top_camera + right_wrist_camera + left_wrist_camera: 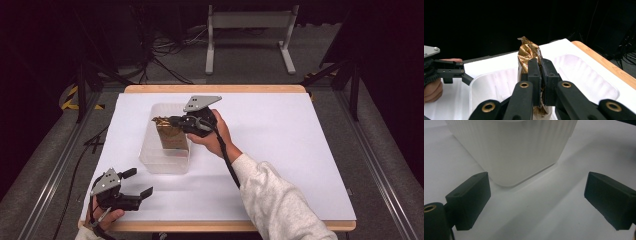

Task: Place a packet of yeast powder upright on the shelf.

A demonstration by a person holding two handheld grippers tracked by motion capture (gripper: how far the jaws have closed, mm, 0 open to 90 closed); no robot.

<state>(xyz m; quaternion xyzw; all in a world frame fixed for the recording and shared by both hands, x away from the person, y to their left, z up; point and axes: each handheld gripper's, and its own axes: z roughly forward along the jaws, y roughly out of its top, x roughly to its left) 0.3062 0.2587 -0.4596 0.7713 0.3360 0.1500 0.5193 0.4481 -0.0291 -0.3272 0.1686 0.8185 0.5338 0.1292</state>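
right gripper (541, 75) fingers pinch gold pouch (169, 135) above clear bin (150, 160) on tabletop (280, 150); crinkled foil could slip free and tip. left gripper (137, 184) fingers spread wide, empty.

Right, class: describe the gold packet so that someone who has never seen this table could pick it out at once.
Start at the white-covered table and find the clear plastic tub left of its middle. Over the tub, the right gripper is shut on a gold packet standing upright with a crumpled top. It is the one shiny, metallic-coloured thing among white, clear and black ones.
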